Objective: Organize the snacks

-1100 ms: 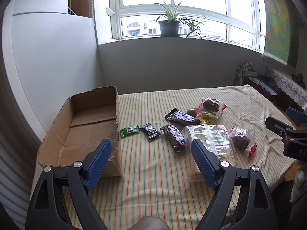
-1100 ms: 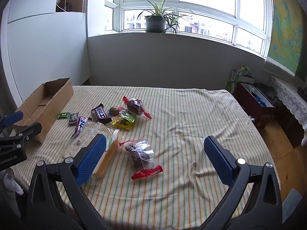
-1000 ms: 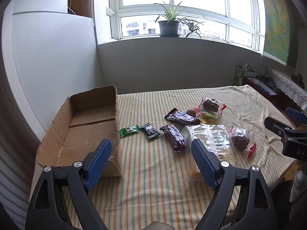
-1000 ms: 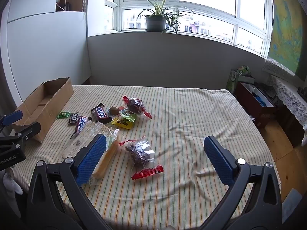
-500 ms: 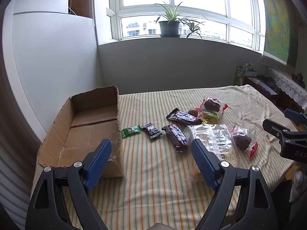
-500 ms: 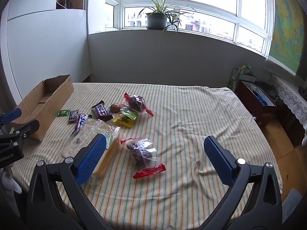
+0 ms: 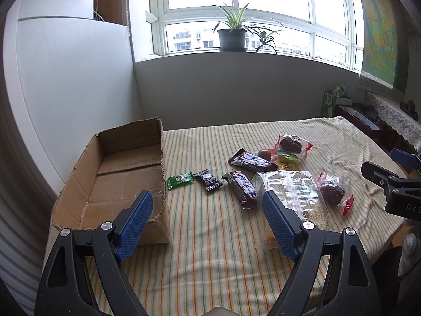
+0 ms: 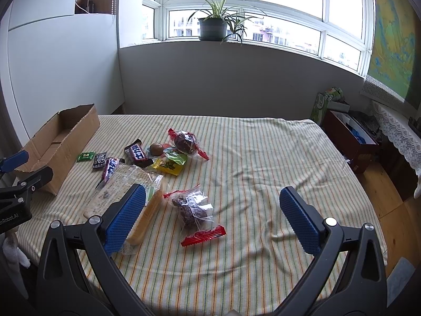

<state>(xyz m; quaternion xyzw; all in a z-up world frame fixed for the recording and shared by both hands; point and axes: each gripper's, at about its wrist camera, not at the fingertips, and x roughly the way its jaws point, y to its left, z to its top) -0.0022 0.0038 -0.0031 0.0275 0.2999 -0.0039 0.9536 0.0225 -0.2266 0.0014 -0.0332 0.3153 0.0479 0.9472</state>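
Both tongs, left and right, wide, holding nothing, drifted slightly nearer snacks. Cardboard box still empty; sorting not started.

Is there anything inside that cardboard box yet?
The cardboard box looks empty: only its bare taped floor shows. The near corner behind its front wall and the left gripper is hidden. The snacks lie outside on the striped cloth.

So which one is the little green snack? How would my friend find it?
Start at the big cardboard box on the left end of the striped bed. Right beside the box's open side lies the small green packet, first in a row of wrappers. Its neighbours, the small black packet and the dark chocolate bars, are dark; only this one is bright green.
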